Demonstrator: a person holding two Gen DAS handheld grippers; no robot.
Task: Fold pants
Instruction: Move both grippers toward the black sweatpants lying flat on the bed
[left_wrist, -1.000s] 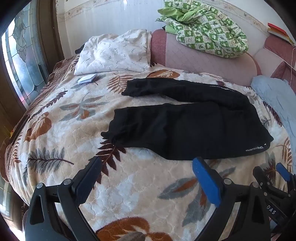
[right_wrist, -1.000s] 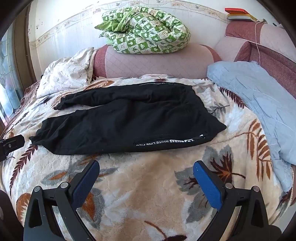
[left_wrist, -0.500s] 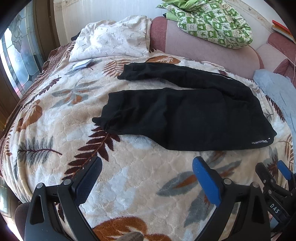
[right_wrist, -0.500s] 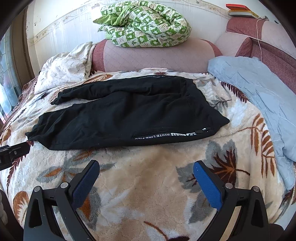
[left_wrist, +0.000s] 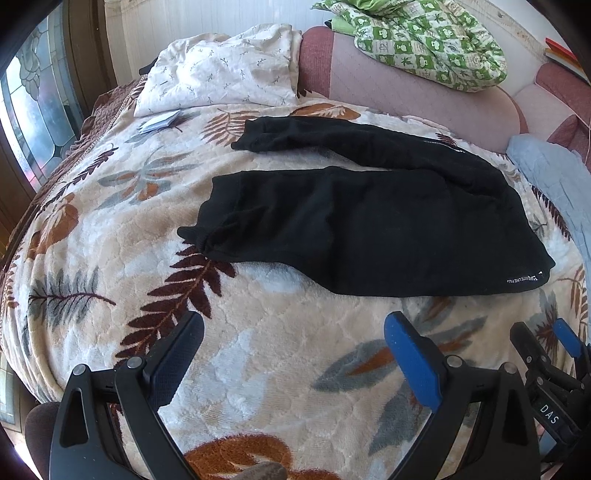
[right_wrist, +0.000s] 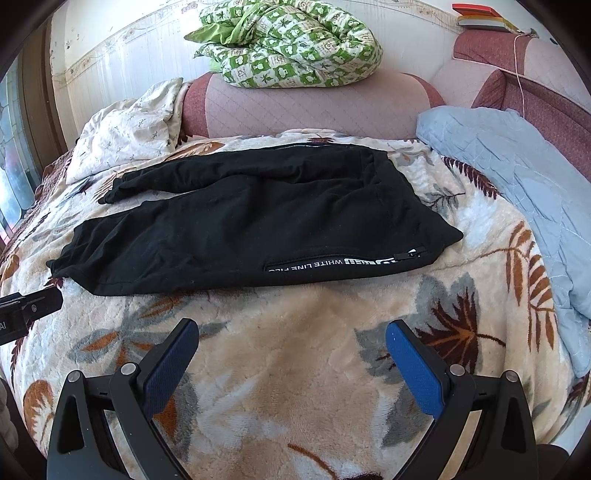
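Nearest the cameras, the left gripper (left_wrist: 293, 325) and the right gripper (right_wrist: 291, 334) both hover with their blue-padded fingers spread wide, holding nothing, above the near part of a plush cream blanket (right_wrist: 295, 369) printed with brown, rust and grey leaves. In the left wrist view the right gripper also shows at the lower right edge, and in the right wrist view a black part of the left gripper juts in from the left edge, just short of the near cuff. The blanket covers the whole bed, lies fairly smooth, and falls away at the left side. Beyond the fingers, in the middle of the bed, the black pants (right_wrist: 240, 225) lie flat and unfolded, the waist toward the right and the two legs running left in a slight V; the near leg has a bunched cuff, and white lettering runs along the near side seam by a zipper. Left of the far leg a small booklet (left_wrist: 159, 122) rests on the blanket. A pale blue quilt (right_wrist: 517, 177) is crumpled along the right side. Farther back, a white leaf-print pillow (left_wrist: 221, 70) leans by a padded pink headboard (right_wrist: 295, 107), which carries a bundled green-checked comforter (right_wrist: 291, 44). A stained-glass window (left_wrist: 40, 107) stands at left, and books (right_wrist: 480, 16) sit at top right.
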